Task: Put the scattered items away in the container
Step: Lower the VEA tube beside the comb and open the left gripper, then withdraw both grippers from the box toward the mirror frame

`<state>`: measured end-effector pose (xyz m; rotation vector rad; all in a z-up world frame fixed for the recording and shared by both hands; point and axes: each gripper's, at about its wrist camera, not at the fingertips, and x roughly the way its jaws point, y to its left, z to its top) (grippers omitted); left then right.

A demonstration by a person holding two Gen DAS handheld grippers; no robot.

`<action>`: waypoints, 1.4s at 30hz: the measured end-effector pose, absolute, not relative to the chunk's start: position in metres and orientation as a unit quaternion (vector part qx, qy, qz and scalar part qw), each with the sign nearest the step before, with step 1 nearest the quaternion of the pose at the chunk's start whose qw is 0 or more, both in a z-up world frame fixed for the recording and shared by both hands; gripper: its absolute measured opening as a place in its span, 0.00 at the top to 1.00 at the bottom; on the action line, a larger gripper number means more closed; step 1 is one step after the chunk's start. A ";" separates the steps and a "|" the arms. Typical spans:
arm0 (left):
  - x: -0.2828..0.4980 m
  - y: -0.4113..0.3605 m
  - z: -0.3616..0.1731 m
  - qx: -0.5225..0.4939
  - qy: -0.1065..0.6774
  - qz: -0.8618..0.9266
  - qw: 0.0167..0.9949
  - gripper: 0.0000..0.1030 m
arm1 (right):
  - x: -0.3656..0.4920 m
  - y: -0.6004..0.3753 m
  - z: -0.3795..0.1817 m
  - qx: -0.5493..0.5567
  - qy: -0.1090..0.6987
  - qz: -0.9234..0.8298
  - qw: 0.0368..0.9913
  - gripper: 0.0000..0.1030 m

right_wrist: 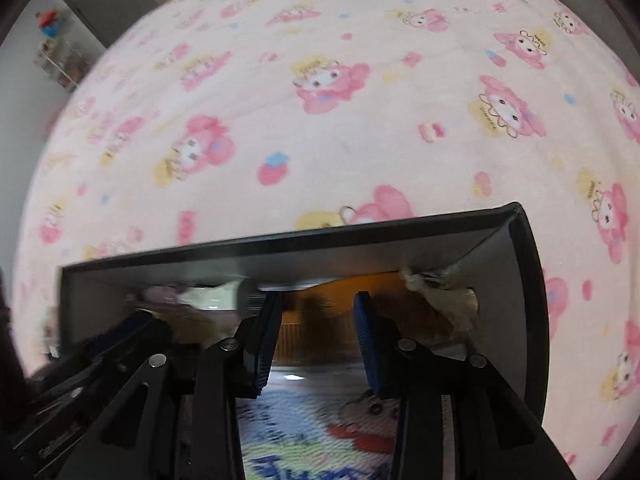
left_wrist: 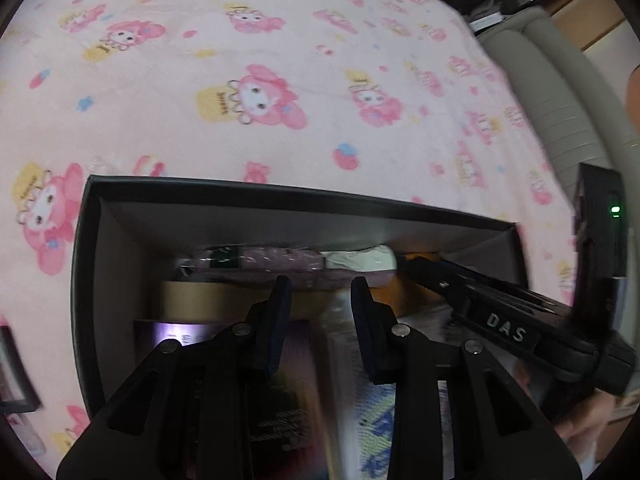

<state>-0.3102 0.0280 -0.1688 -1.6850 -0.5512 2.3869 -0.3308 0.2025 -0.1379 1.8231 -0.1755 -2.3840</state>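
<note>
A black open box (left_wrist: 280, 190) sits on a pink cartoon-print blanket and holds several items: a roll of brown tape (left_wrist: 200, 300), a pink packet (left_wrist: 272, 260), a white pouch (left_wrist: 360, 260) and a dark purple pack (left_wrist: 288, 400). My left gripper (left_wrist: 320, 292) hangs over the box, open and empty. My right gripper (right_wrist: 316, 304) is open and empty inside the same box (right_wrist: 528, 280), above a cartoon-print packet (right_wrist: 320, 428) and an orange item (right_wrist: 320, 328). A clear plastic bag (right_wrist: 440, 292) lies in the far right corner. The right gripper's body shows in the left wrist view (left_wrist: 500, 320).
The pink blanket (left_wrist: 280, 80) covers the surface around the box. A small dark framed item (left_wrist: 12, 372) lies at the left edge. A beige sofa edge (left_wrist: 560, 92) runs along the right. Shelves with toys (right_wrist: 60, 52) stand at the far left.
</note>
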 end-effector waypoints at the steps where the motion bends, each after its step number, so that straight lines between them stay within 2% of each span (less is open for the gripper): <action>1: -0.311 0.029 -0.170 -0.567 -0.178 0.801 0.075 0.70 | -0.331 0.201 -0.142 0.609 -0.057 -0.788 0.070 0.68; 5: -0.310 0.026 -0.169 -0.562 -0.175 0.806 0.063 0.69 | -0.333 0.194 -0.149 0.614 -0.044 -0.784 0.082 0.68; 7: -0.309 0.027 -0.167 -0.554 -0.177 0.810 0.072 0.64 | -0.332 0.190 -0.149 0.612 -0.034 -0.784 0.095 0.69; 10: -0.310 0.024 -0.162 -0.535 -0.197 0.815 0.105 0.63 | -0.328 0.187 -0.147 0.623 -0.062 -0.767 0.140 0.69; 14: -0.321 0.029 -0.167 -0.548 -0.161 0.819 0.059 0.63 | -0.319 0.190 -0.127 0.602 -0.018 -0.793 0.093 0.68; 23: -0.310 0.032 -0.158 -0.539 -0.163 0.822 0.090 0.60 | -0.298 0.195 -0.128 0.614 0.010 -0.788 0.050 0.67; 28: -0.285 0.042 -0.129 -0.500 -0.138 0.848 0.107 0.51 | -0.278 0.195 -0.107 0.586 0.025 -0.809 0.028 0.66; 31: -0.266 0.047 -0.112 -0.485 -0.114 0.860 0.107 0.51 | -0.262 0.200 -0.088 0.560 0.008 -0.828 0.015 0.58; 35: -0.236 0.056 -0.095 -0.466 -0.066 0.876 0.101 0.54 | -0.238 0.197 -0.079 0.538 -0.005 -0.843 -0.006 0.58; 39: -0.208 0.052 -0.081 -0.454 -0.080 0.882 0.103 0.54 | -0.215 0.194 -0.065 0.513 -0.003 -0.858 -0.001 0.58; 42: -0.184 0.055 -0.067 -0.440 -0.063 0.891 0.092 0.54 | -0.195 0.191 -0.053 0.491 0.001 -0.871 -0.002 0.58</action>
